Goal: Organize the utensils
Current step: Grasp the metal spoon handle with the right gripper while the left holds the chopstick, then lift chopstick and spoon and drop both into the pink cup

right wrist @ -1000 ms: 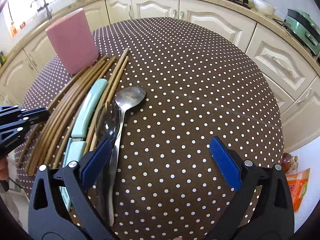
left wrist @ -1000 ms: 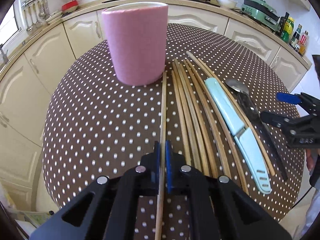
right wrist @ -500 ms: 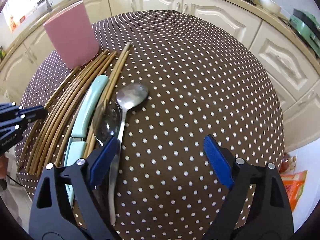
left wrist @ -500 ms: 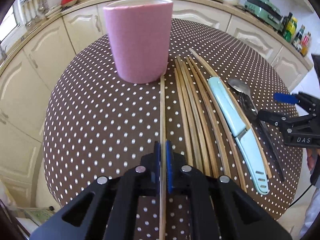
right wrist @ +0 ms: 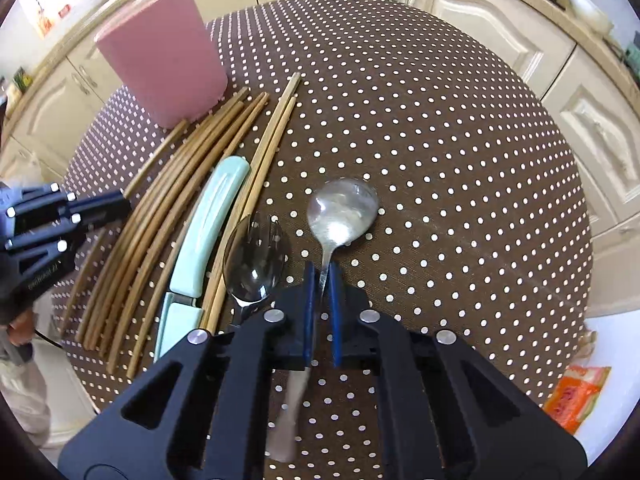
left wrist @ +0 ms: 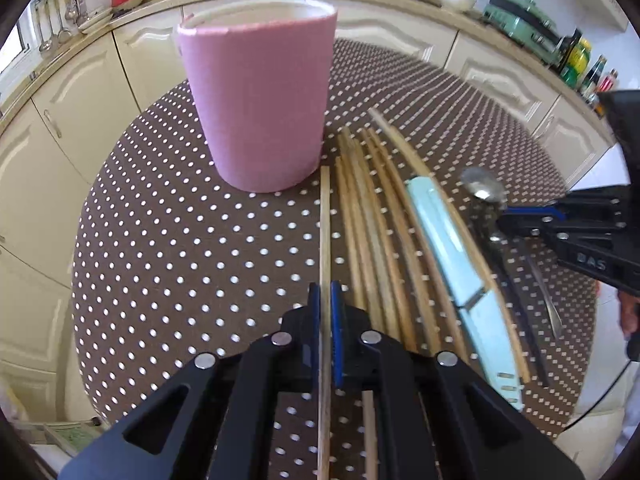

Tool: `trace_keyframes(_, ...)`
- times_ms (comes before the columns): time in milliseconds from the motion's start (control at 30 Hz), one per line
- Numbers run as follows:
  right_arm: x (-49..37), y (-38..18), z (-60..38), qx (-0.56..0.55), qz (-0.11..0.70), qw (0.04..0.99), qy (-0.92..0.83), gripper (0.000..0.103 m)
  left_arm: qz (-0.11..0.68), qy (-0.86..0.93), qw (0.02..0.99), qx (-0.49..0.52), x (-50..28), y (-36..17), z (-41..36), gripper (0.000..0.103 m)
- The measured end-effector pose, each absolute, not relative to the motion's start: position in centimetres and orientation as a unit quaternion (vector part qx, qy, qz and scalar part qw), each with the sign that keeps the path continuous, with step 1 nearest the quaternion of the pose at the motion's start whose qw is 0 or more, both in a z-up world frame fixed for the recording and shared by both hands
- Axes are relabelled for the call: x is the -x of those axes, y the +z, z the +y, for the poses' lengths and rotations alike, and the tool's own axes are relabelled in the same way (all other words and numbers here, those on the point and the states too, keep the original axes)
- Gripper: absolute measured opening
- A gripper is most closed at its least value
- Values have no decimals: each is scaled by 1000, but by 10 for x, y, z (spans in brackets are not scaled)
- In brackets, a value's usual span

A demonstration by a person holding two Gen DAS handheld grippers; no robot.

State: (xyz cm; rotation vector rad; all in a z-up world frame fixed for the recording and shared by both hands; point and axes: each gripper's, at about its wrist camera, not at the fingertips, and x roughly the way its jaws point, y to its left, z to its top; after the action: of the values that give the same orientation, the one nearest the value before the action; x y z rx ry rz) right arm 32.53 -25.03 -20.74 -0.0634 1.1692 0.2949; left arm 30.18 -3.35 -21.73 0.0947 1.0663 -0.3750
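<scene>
My left gripper [left wrist: 325,300] is shut on one wooden chopstick [left wrist: 325,224], lifted and pointing at the base of the pink cup [left wrist: 260,104]. Several more chopsticks [left wrist: 372,216] lie to its right, then a mint-green sheathed knife [left wrist: 448,248]. My right gripper [right wrist: 321,280] is shut on the handle of a steel spoon [right wrist: 342,212]. A steel spork [right wrist: 256,256] lies just to its left. The pink cup also shows in the right wrist view [right wrist: 160,60], as does the left gripper [right wrist: 100,204].
The round table has a brown polka-dot cloth [right wrist: 440,140]. Cream kitchen cabinets [left wrist: 80,92] ring it. A hob, a bowl and bottles stand on the far counter [left wrist: 520,16]. An orange packet [right wrist: 576,396] lies on the floor at right.
My right gripper moved left and closed on the spoon's handle. My left gripper rose and came closer to the cup with the chopstick in it.
</scene>
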Motion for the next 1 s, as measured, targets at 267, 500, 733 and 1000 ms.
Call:
trace_keyframes(267,-308,-174,-289,-40,473,864,169,4,415,-218,883,-9,-272,-174,-30,5)
trace_keyframes(500,-296,-121,-302,-84,379,897,214,4,290,-243,925,27,-259,-113,-32,5)
trace_keyframes(733,-311,-60,-281,-103,283,919,253,4,152,-214,962,75,-278,-58,-24,5)
trace_keyframes(1000,-359,-28,-237,-113,229,926,276,4,20,-166,975,149,-319,-35,-6,5)
